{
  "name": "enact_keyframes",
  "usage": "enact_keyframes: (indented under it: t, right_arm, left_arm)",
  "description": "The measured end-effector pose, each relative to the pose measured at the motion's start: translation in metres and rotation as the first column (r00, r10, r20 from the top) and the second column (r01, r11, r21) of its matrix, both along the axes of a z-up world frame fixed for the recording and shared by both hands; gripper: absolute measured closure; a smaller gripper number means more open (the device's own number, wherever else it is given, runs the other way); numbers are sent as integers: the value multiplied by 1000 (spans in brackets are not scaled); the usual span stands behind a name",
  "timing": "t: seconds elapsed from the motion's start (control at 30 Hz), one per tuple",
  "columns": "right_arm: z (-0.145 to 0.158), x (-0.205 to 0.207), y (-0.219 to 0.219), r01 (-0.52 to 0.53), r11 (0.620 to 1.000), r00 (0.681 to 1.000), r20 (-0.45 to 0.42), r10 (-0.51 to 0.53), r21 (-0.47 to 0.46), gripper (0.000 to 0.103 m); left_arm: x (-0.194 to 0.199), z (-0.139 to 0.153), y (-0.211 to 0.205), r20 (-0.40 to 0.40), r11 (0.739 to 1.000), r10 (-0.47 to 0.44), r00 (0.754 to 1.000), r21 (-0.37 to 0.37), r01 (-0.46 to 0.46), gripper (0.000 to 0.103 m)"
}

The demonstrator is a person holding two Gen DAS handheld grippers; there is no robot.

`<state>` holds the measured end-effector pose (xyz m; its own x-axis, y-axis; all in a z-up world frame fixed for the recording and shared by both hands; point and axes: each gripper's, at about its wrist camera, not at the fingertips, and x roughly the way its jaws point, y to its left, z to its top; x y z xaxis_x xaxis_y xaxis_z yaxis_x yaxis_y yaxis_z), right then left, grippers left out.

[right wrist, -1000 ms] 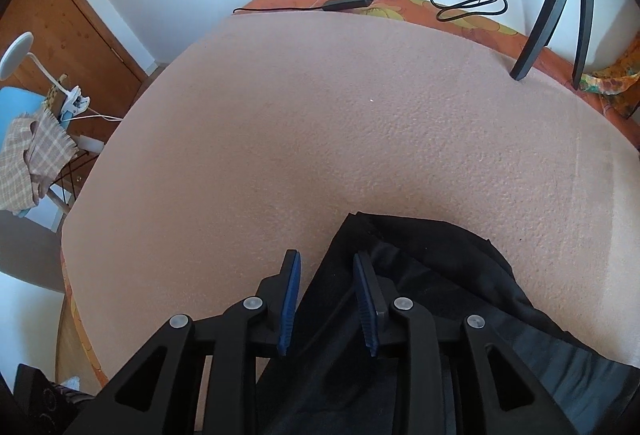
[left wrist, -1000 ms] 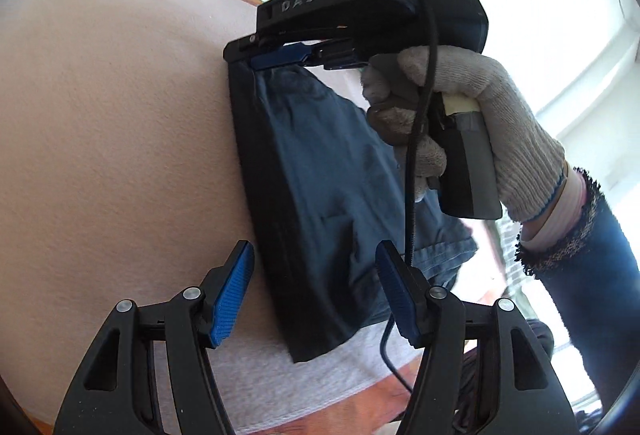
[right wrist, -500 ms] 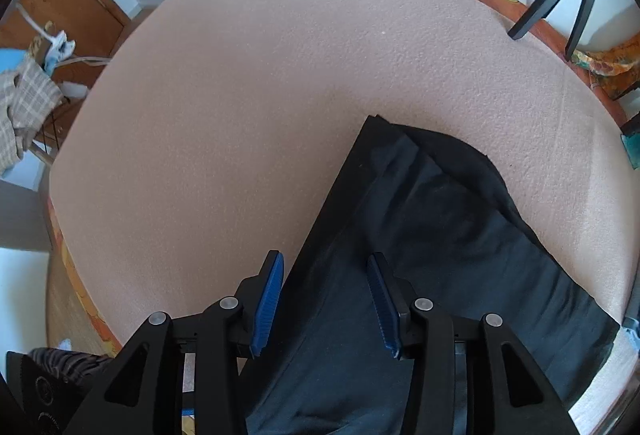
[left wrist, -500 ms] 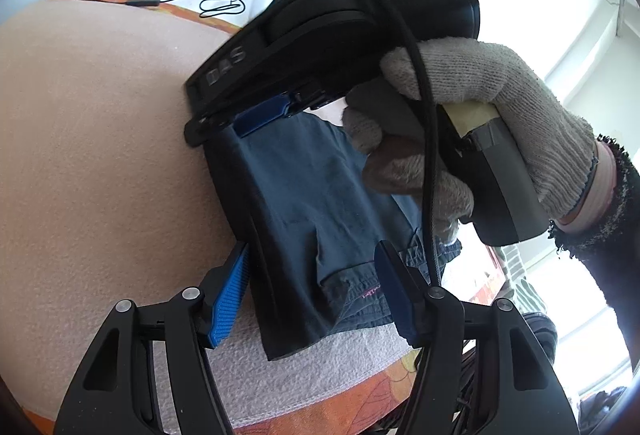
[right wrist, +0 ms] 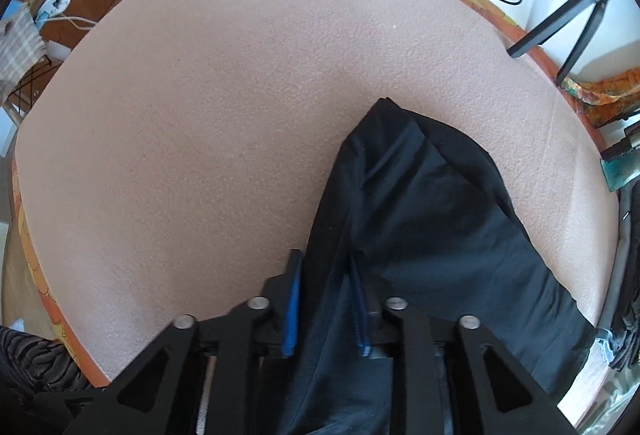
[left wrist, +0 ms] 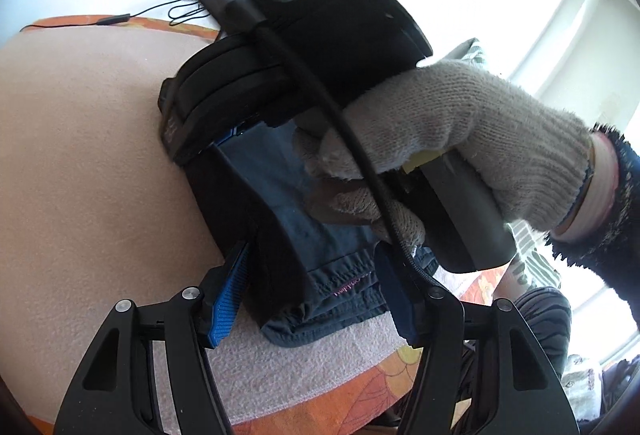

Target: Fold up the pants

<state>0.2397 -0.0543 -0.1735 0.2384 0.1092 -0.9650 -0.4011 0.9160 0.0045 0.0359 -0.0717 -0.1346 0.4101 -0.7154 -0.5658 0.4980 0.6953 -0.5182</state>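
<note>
The left gripper (left wrist: 310, 295) is spreading its fingers around the pants (left wrist: 280, 211) waistband; the right gripper (right wrist: 326, 309) is straddling a fold, fingers apart, on the bed (right wrist: 200, 115).

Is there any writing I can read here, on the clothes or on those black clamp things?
Pink stitched lettering on the waistband of the pants: too small and upside down to read.
Raised letters on the side of the right gripper, seen from the left wrist camera: too blurred and foreshortened to read.
Right wrist view: no text visible.
</note>
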Motion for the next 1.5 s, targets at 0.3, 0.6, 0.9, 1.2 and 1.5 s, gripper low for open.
enact_keyframes:
  t: [0.3, 0.6, 0.9, 1.2, 1.5]
  right_arm:
    - [31, -33, -101, 170, 863, 975, 45, -217, 477, 102]
    - [55, -62, -153, 209, 726, 940, 72, -334, 655, 102]
    - [66, -77, -221, 251, 710, 910, 90, -405, 657, 102]
    - [66, -86, -277, 302, 715, 873, 118, -473, 631, 102]
    - [57, -87, -309, 342, 735, 857, 127, -499, 586, 102]
  left_arm:
    - [-11, 36, 36, 59, 996, 50, 997, -71, -46, 42]
    - [28, 29, 37, 56, 993, 117, 992, 4, -117, 41]
    - [47, 2, -41, 20, 998, -37, 999, 55, 36, 41]
    - [26, 16, -69, 103, 990, -114, 988, 92, 105, 41]
    - [18, 22, -91, 162, 981, -174, 971, 111, 158, 40]
